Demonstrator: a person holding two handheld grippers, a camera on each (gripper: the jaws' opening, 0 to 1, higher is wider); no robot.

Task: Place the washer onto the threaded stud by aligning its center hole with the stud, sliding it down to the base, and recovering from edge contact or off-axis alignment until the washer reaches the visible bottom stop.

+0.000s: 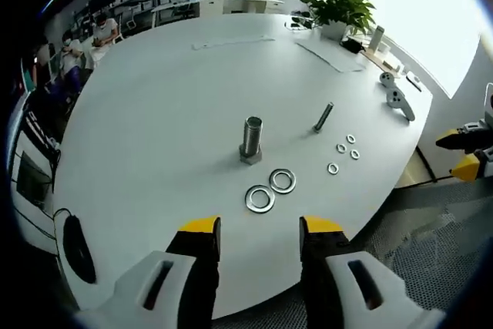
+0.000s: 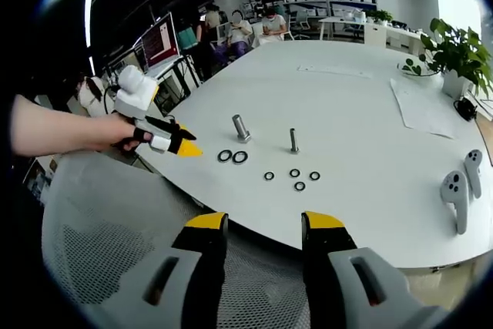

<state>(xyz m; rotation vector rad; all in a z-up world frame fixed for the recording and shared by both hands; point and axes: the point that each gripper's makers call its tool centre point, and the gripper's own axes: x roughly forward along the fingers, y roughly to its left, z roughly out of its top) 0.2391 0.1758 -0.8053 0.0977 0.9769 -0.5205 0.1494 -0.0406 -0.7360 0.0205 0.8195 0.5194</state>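
Observation:
A large threaded stud (image 1: 252, 140) (image 2: 241, 128) stands upright on the white table (image 1: 154, 113) (image 2: 362, 113). Two large washers (image 1: 259, 199) (image 1: 283, 180) lie flat just in front of it, seen again as a pair (image 2: 233, 157) in the right gripper view. My left gripper (image 1: 260, 229) (image 2: 187, 148) hovers at the table's near edge, open and holding nothing. My right gripper (image 2: 265, 225) (image 1: 456, 153) is off the table's edge, over a mesh chair, open with nothing between its jaws.
A thinner stud (image 1: 323, 116) (image 2: 293, 140) stands near several small washers (image 1: 341, 148) (image 2: 300, 186). Two game controllers (image 1: 397, 98) (image 2: 458, 190), papers (image 2: 427, 105) and a potted plant (image 1: 335, 9) sit farther off. A mesh chair (image 2: 100, 229) is beside the table. People sit in the background.

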